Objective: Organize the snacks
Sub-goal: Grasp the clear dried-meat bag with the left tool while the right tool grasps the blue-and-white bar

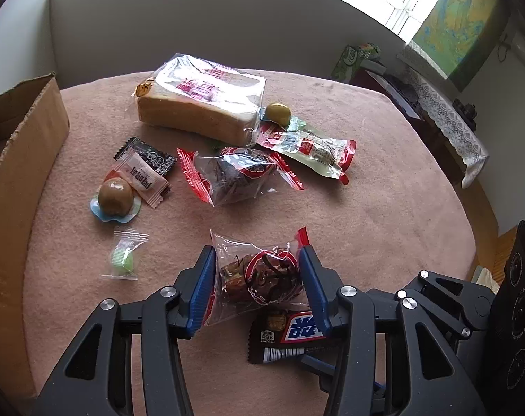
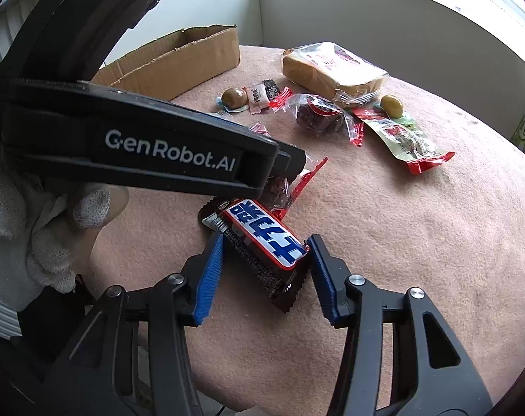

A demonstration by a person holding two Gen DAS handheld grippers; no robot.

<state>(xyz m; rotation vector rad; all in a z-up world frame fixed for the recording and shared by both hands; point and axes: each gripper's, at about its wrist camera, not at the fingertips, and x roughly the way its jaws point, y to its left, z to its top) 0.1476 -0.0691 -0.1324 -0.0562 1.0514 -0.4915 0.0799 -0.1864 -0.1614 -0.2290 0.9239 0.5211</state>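
My left gripper (image 1: 257, 265) has its blue pads on both sides of a clear red-edged packet of dark snack (image 1: 262, 277), touching its wrapper. My right gripper (image 2: 265, 254) straddles a brown chocolate bar with a blue and white label (image 2: 262, 239), jaws wide around it on the pink cloth; the bar also shows in the left wrist view (image 1: 286, 336). The left gripper body crosses the right wrist view above the bar. A cardboard box (image 1: 16, 159) stands at the left edge.
On the pink tablecloth (image 1: 366, 215) lie a bagged bread loaf (image 1: 200, 100), a second dark snack packet (image 1: 234, 173), a red and clear pouch (image 1: 314, 150), two wrapped brown eggs (image 1: 115, 196), small candies (image 1: 144, 170) and a green sweet (image 1: 123, 260).
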